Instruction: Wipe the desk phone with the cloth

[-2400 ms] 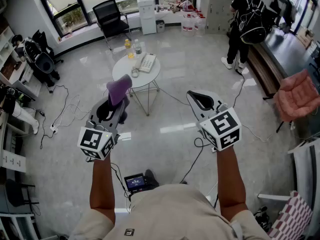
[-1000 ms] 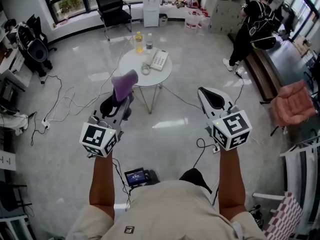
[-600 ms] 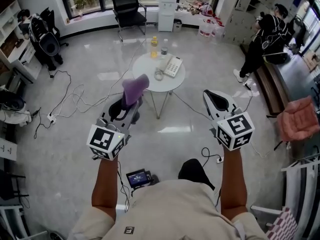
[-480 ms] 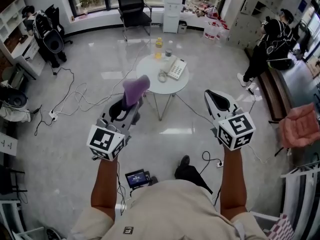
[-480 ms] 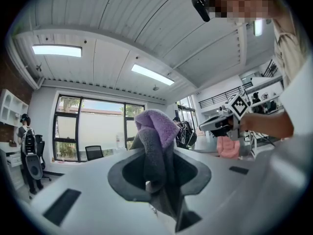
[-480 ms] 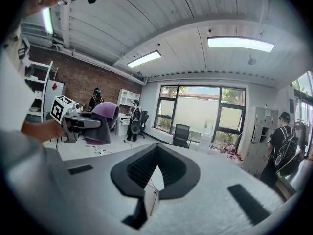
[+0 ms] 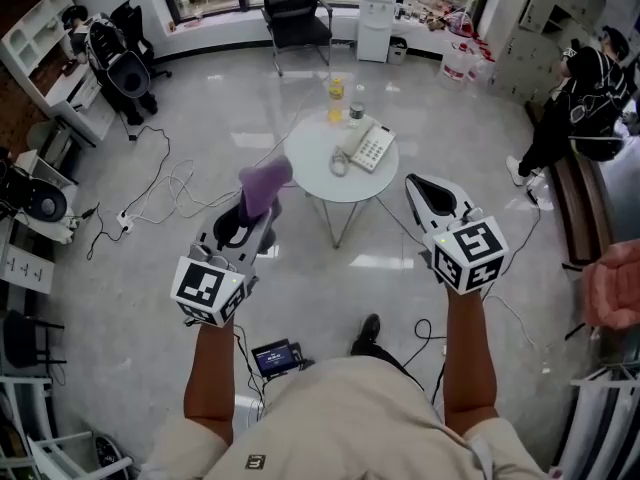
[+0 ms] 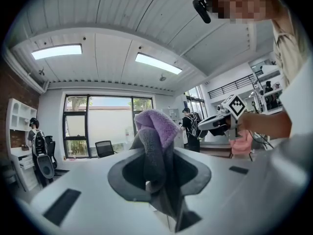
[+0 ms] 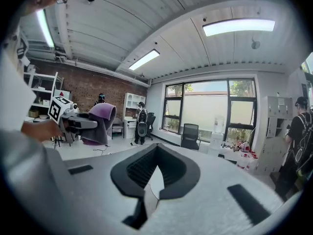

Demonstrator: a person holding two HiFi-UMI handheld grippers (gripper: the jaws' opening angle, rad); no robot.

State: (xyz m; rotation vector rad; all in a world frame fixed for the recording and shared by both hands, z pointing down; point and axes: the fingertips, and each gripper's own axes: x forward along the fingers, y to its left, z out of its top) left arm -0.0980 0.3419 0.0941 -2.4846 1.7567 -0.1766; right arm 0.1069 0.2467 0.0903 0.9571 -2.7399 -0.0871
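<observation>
Phone lies flat on the round white bench, on its right half, toward the far edge; nothing touches it. Yellow bottle and clear bottle stand upright at the bench's far edge, just beyond the phone. A small ring lies beside the phone, toward the bench's centre.

Cloth, purple, is off the bench and gripped in the left claw; it stands up out of the jaws and folds over at the top. It is in the air near the bench's near-left edge, apart from the phone.

Right claw: jaws pressed together, nothing between them; it hovers off the bench's near-right edge.

Black chair stands beyond the bench; cables lie on the floor, left of the bench.
</observation>
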